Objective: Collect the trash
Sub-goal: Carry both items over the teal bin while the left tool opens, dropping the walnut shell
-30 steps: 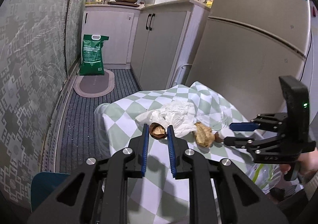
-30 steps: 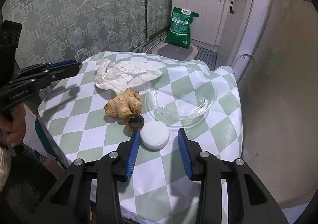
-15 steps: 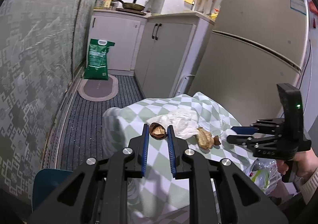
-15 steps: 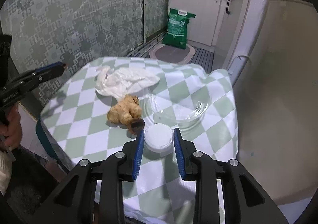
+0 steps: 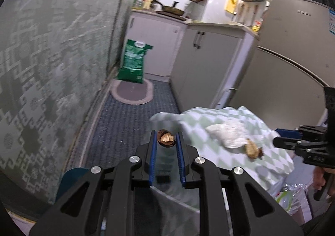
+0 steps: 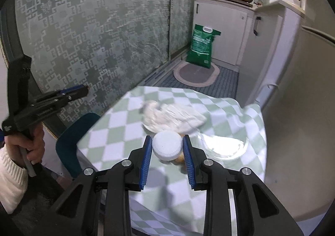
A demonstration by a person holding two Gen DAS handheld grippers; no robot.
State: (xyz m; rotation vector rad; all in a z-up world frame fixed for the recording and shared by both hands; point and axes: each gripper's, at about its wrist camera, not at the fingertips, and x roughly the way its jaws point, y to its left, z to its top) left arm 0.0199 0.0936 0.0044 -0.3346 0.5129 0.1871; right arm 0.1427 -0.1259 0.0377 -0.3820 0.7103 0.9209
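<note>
Lifting since earlier: both grippers have risen off the checked tablecloth (image 6: 117,129) with their loads.
Left gripper (image 5: 166,141): clenched on one brown nut shell (image 5: 166,141), held in the air left of the table.
Right gripper (image 6: 167,145): clamped on one white bottle cap (image 6: 167,145), above the near table edge.
On the cloth: one crumpled tissue (image 6: 173,115), one ginger piece (image 5: 251,149), one clear glass bowl (image 6: 223,144) to the right.
</note>
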